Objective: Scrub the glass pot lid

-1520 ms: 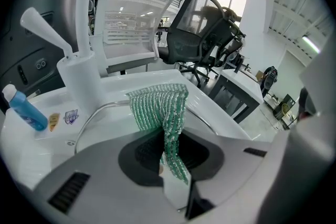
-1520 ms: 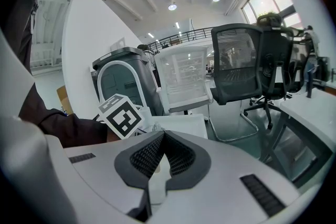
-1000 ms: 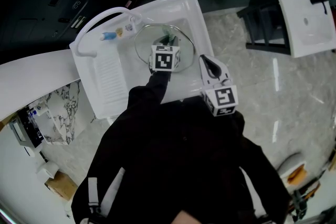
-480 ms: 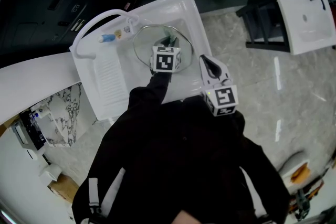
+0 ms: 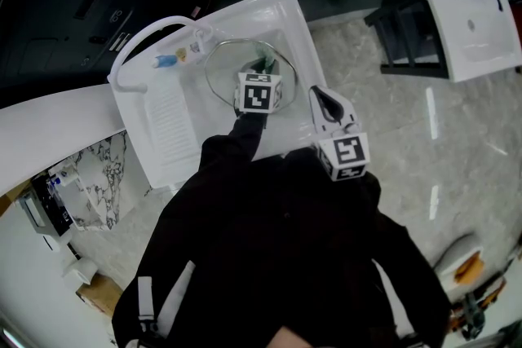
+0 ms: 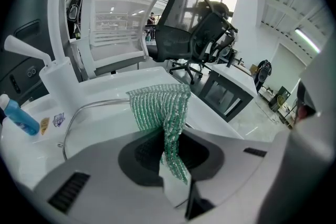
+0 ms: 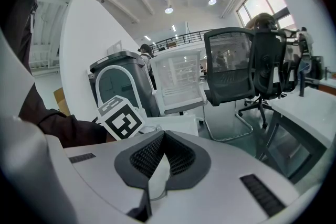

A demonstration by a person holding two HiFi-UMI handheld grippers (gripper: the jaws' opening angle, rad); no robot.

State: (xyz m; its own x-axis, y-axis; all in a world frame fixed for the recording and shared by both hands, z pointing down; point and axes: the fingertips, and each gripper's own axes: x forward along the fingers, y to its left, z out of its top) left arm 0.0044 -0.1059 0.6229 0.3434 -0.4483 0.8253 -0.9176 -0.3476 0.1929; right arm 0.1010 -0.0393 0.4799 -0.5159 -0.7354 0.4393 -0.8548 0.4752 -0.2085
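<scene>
Glass pot lid in the sink basin, scrub cloth over it.

The glass pot lid (image 5: 228, 71) lies flat in the basin of the white sink (image 5: 163, 126), its metal rim showing as a ring. The left gripper (image 6: 169, 165) reaches in from the lid's 6 o'clock, jaws pinching a green mesh scrub cloth (image 6: 160, 105). The cloth's free end fans out over the lid's middle; whether it touches the glass cannot be made out. A blue bottle (image 6: 18, 119) lies on the sink ledge at the lid's 9 o'clock, near the white faucet (image 6: 52, 34). The right gripper (image 7: 157, 170) is at the lid's 4 o'clock, off the sink's rim, jaws pressed together on nothing. Black office chair (image 6: 194, 34) at 12 o'clock, beyond the sink.
</scene>
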